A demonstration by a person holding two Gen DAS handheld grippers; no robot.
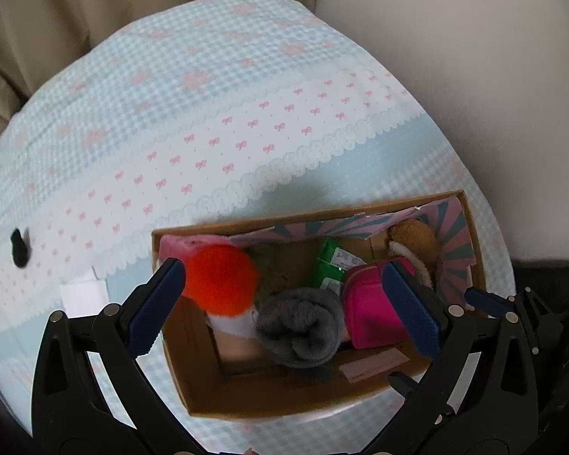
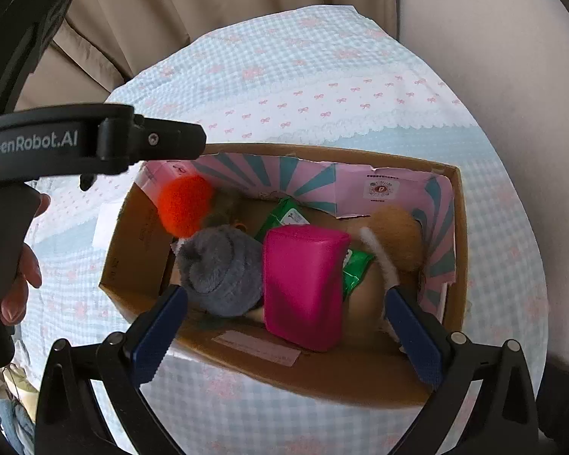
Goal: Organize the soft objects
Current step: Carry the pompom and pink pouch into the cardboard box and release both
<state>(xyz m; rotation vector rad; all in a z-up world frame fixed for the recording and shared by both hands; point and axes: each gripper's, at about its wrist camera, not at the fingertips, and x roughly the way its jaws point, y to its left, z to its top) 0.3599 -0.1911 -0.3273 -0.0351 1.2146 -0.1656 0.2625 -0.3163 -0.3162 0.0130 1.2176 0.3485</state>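
Pouch (image 2: 303, 284) upright in box (image 2: 461, 235), leaning left

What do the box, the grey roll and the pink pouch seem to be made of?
Box: brown cardboard, matte, with raw cut edges.
Grey roll: fuzzy fleece or knit fabric, soft nap, probably a sock or cloth.
Pink pouch: smooth, slightly shiny, possibly faux leather or coated fabric.

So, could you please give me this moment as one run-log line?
left tool: open, over box | right tool: open, over box | in box: grey sock, pink pouch, orange ball
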